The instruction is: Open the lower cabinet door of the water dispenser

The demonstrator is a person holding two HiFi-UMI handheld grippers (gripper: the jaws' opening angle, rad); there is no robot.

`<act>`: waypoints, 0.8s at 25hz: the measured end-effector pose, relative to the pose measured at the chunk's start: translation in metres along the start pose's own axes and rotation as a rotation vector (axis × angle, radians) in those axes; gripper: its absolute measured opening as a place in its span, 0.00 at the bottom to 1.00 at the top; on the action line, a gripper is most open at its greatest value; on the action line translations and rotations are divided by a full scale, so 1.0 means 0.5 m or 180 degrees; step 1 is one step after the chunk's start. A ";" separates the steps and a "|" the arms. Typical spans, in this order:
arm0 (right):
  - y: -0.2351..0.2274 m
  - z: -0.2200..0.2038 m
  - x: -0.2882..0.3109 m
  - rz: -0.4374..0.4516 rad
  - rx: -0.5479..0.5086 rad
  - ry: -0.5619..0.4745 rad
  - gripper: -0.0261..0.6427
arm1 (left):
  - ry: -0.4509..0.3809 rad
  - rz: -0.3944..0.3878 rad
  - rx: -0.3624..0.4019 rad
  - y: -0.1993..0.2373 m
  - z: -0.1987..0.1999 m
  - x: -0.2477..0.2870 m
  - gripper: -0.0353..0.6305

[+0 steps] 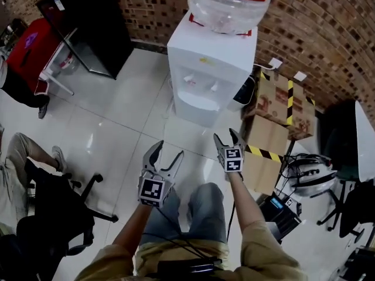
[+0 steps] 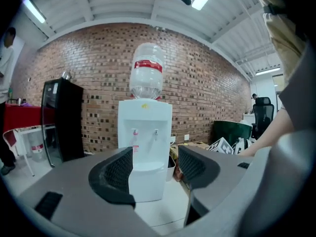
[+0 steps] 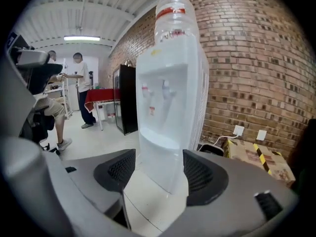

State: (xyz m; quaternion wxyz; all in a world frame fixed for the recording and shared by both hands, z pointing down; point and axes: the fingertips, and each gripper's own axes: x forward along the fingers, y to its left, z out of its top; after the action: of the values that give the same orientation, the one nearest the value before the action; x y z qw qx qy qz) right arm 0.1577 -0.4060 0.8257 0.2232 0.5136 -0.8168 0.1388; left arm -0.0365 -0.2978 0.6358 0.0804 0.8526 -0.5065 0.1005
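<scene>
The white water dispenser (image 1: 208, 69) stands against the brick wall with a clear bottle (image 1: 228, 4) on top. Its lower cabinet door (image 1: 196, 109) looks shut, below the tap recess. Both grippers hang in the air in front of it, well short of the door. My left gripper (image 1: 168, 151) is open with nothing between its fingers. My right gripper (image 1: 226, 134) is also open and holds nothing. In the left gripper view the dispenser (image 2: 144, 147) shows between the jaws, some way off. In the right gripper view the dispenser (image 3: 170, 112) is nearer and its lower front (image 3: 160, 181) fills the gap.
A black cabinet (image 1: 88, 31) stands left of the dispenser. Cardboard boxes with yellow-black tape (image 1: 275, 122) and a small black bin (image 1: 246, 89) sit at its right. An office chair (image 1: 53, 215) and a seated person's legs (image 1: 23, 151) are at the left. White tiled floor (image 1: 117, 127) lies between.
</scene>
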 end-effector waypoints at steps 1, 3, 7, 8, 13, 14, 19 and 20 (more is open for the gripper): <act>-0.015 -0.043 0.045 0.0024 0.0007 0.0021 0.50 | -0.0031 0.0029 0.0002 0.008 -0.036 0.014 0.47; -0.052 -0.120 0.136 0.0046 0.0086 0.0016 0.50 | -0.0068 0.0078 0.0082 0.033 -0.122 0.040 0.47; -0.114 -0.218 0.296 0.0115 0.0021 0.0000 0.50 | -0.0198 0.0175 0.0163 0.075 -0.268 0.092 0.47; -0.118 -0.232 0.320 0.0152 -0.0151 0.0027 0.50 | -0.0219 0.0172 0.0165 0.075 -0.294 0.101 0.47; -0.175 -0.251 0.409 0.0145 -0.0119 -0.0230 0.50 | -0.0322 0.0185 0.0071 0.058 -0.351 0.116 0.47; -0.183 -0.243 0.422 0.0135 -0.0098 -0.0265 0.50 | -0.0338 0.0197 0.0079 0.058 -0.359 0.117 0.47; -0.189 -0.230 0.446 0.0015 -0.0274 -0.0060 0.45 | -0.0244 0.0208 -0.0070 0.059 -0.387 0.077 0.47; -0.188 -0.227 0.445 0.0008 -0.0193 -0.0076 0.45 | -0.0267 0.0200 -0.0063 0.064 -0.385 0.070 0.47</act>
State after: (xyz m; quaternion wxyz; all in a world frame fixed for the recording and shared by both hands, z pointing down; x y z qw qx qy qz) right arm 0.1846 -0.5681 1.0362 0.2287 0.5073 -0.8238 0.1081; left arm -0.0655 -0.2968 0.8320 0.0643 0.8389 -0.5369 0.0621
